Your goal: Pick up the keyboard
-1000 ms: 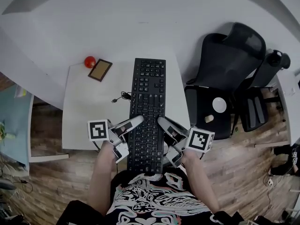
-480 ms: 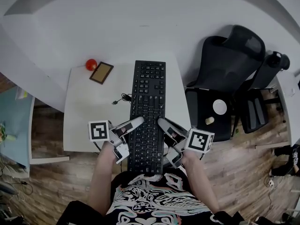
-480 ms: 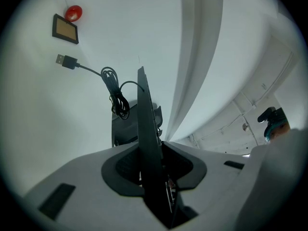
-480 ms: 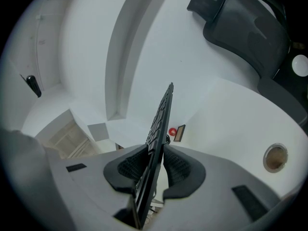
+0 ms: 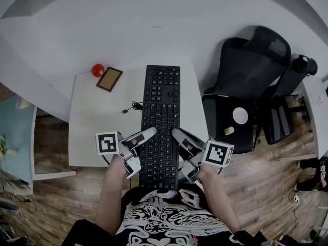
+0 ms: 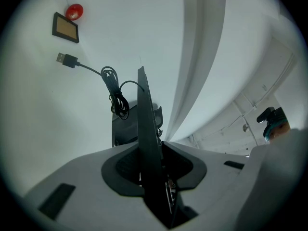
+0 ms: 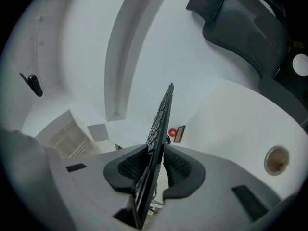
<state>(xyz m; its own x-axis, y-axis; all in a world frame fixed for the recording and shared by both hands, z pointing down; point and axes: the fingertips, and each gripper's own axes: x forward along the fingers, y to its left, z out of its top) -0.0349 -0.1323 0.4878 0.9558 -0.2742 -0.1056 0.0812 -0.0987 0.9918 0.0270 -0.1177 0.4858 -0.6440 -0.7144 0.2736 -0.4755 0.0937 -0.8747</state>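
Observation:
A long black keyboard (image 5: 162, 118) hangs lengthwise over the white table (image 5: 92, 122), its near end reaching past the table's front edge toward my body. My left gripper (image 5: 145, 135) is shut on its left edge, my right gripper (image 5: 177, 136) on its right edge. In the left gripper view the keyboard (image 6: 148, 143) runs edge-on between the dark pads (image 6: 126, 165), with its coiled cable (image 6: 115, 93) and USB plug (image 6: 66, 59) trailing over the table. In the right gripper view the keyboard (image 7: 159, 124) stands edge-on between the ribbed pads (image 7: 177, 166).
A red ball (image 5: 98, 69) and a small dark-framed brown tile (image 5: 109, 79) lie at the table's far left corner. A black office chair (image 5: 251, 76) with a white disc (image 5: 240, 115) on its seat stands to the right. Wooden floor lies around the table.

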